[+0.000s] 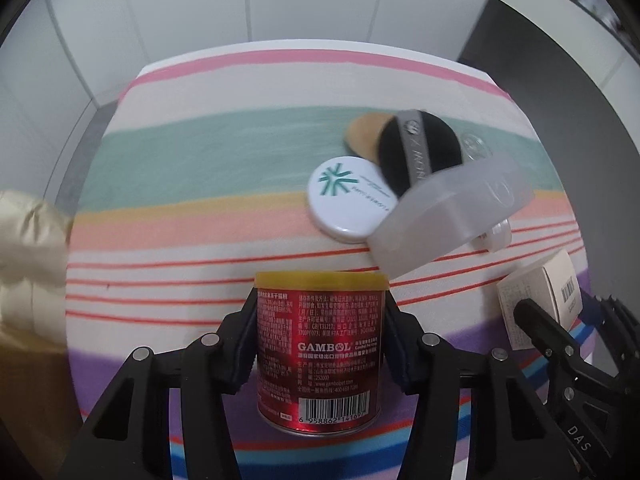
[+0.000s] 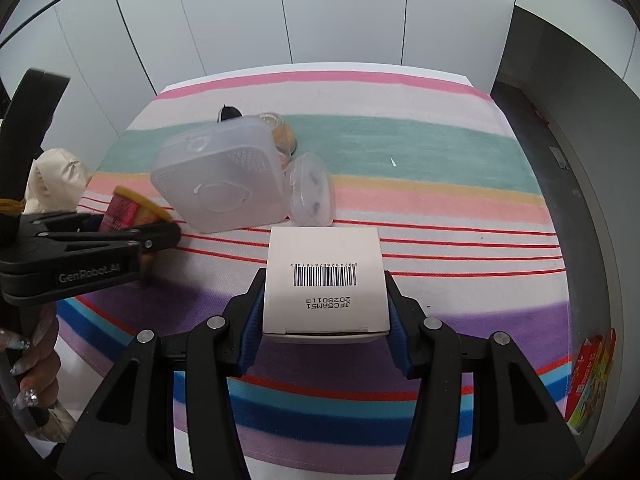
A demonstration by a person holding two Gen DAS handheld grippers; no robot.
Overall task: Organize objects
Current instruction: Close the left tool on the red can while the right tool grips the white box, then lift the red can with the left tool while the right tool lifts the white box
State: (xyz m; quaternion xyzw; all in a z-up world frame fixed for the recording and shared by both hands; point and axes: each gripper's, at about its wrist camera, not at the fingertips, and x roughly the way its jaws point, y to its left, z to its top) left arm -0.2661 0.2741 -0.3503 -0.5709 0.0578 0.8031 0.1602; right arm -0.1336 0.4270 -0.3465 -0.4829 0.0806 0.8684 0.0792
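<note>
Left gripper (image 1: 320,344) clamps the red can (image 1: 320,354) squarely between its pads, upright on the striped cloth (image 1: 180,168). Right gripper (image 2: 325,304) pinches the white box (image 2: 325,280) (barcode up), jaws partly closed, frosted container (image 2: 220,176) beyond.

Bright, even indoor light; soft shadows; heavy fisheye curvature with dark corners; slight blur at edges
</note>
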